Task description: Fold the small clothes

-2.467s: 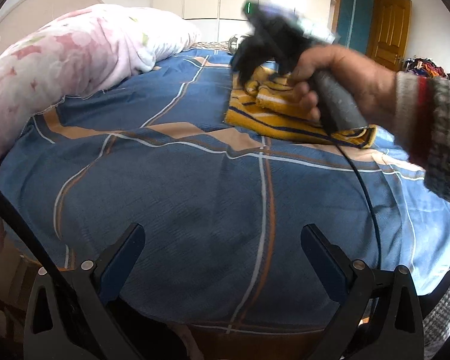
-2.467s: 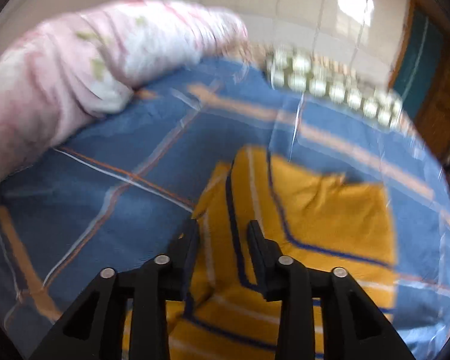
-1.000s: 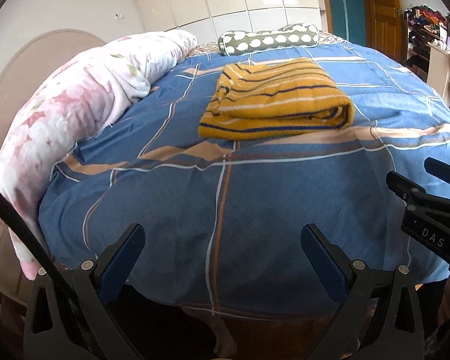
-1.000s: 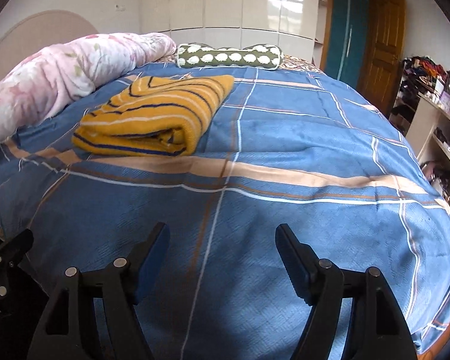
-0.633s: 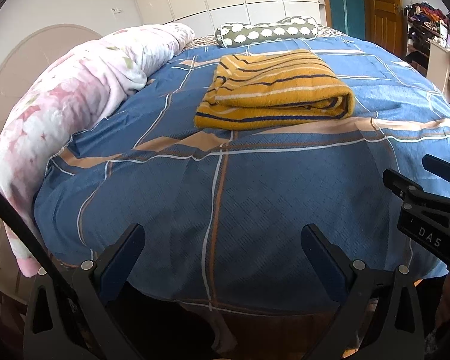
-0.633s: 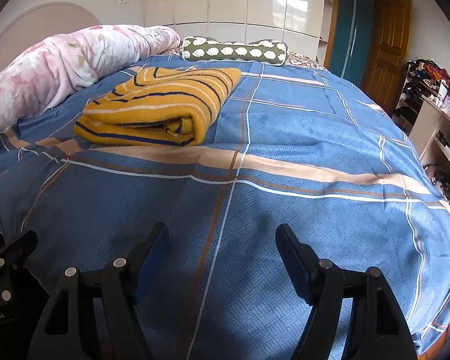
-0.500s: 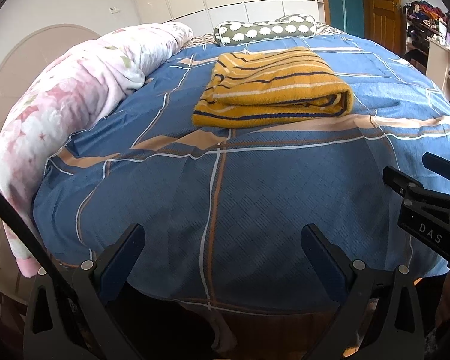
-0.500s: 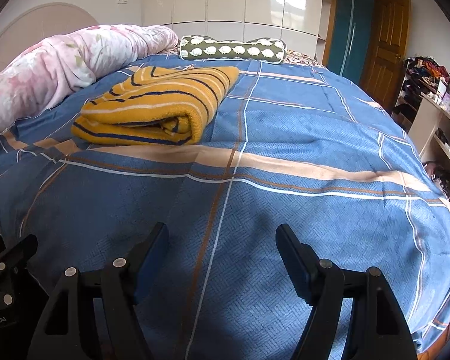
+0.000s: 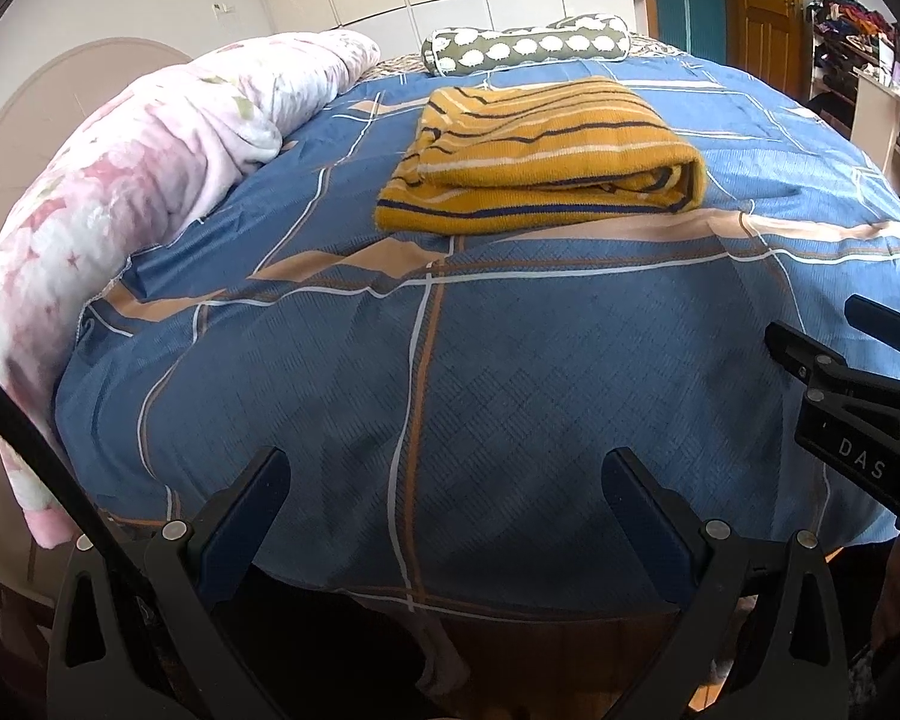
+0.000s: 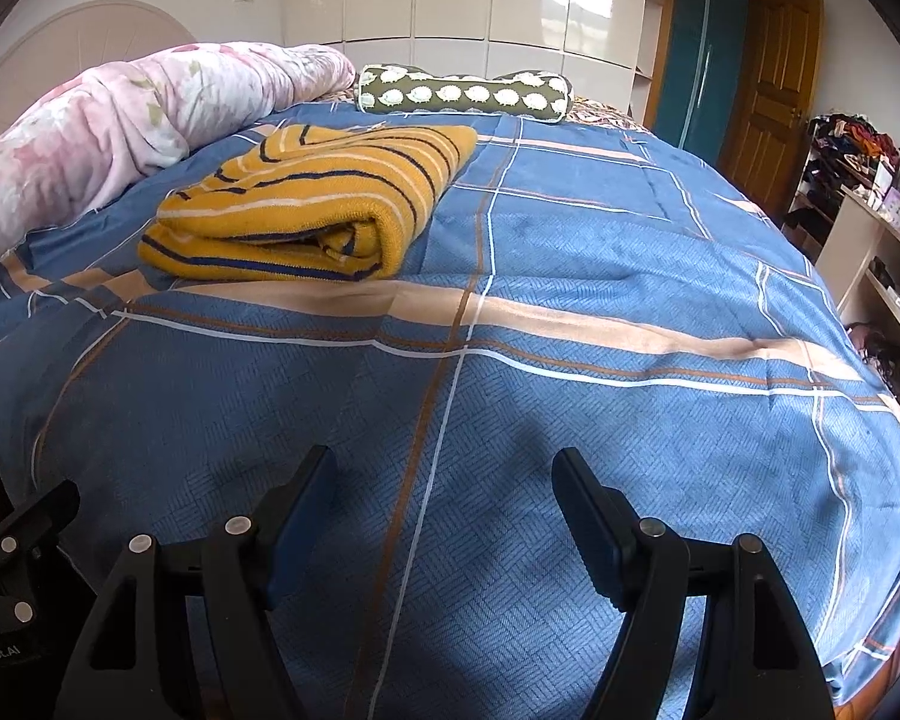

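Both grippers low, fingers [image 9: 252, 498] spread

Pink quilt [image 9: 126, 192] runs off the left edge; shelf clutter [image 10: 852, 138] too small to identify.

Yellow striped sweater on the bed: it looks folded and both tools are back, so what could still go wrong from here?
1. The yellow striped sweater is folded into a thick, loose bundle whose layers gape at the near edge; it may spring open if nudged.
2. Both the left tool and the right tool are open and well short of it, so any touch-up needs a long reach across the blue bedspread, which could drag and wrinkle it.
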The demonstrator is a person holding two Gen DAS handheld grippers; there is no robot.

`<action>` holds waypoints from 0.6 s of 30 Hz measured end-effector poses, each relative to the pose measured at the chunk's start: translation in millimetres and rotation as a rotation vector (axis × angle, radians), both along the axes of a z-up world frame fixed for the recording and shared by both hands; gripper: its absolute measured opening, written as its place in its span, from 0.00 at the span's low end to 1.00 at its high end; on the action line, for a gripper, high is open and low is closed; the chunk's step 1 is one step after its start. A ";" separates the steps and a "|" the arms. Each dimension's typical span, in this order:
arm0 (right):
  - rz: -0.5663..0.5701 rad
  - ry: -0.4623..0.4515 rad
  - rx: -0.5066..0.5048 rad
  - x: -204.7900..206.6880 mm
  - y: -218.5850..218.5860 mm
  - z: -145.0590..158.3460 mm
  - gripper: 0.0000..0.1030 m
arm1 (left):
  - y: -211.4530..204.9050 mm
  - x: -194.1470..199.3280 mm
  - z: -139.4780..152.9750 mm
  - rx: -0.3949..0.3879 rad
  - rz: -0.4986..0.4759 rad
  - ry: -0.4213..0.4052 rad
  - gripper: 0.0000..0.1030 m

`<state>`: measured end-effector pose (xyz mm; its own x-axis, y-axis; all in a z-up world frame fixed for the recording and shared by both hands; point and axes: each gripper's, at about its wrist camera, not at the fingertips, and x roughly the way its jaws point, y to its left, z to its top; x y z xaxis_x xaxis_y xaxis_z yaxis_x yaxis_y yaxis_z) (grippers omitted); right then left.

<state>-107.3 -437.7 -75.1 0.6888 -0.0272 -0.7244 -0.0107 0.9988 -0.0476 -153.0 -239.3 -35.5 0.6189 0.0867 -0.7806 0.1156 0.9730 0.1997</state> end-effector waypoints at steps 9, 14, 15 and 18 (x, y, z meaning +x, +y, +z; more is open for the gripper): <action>0.000 0.004 -0.007 -0.1 1.4 -2.0 0.77 | 0.1 1.7 -5.1 -0.007 0.001 0.020 1.00; -0.001 0.008 -0.010 -0.1 2.1 -3.5 0.77 | -0.3 1.2 -6.5 -0.010 0.001 0.025 1.00; -0.001 0.008 -0.010 -0.1 2.0 -3.5 0.77 | 0.1 1.7 -6.8 -0.011 0.001 0.026 1.00; 0.000 0.008 -0.011 -0.1 1.7 -3.7 0.77 | -0.4 1.5 -8.0 -0.011 0.002 0.030 1.00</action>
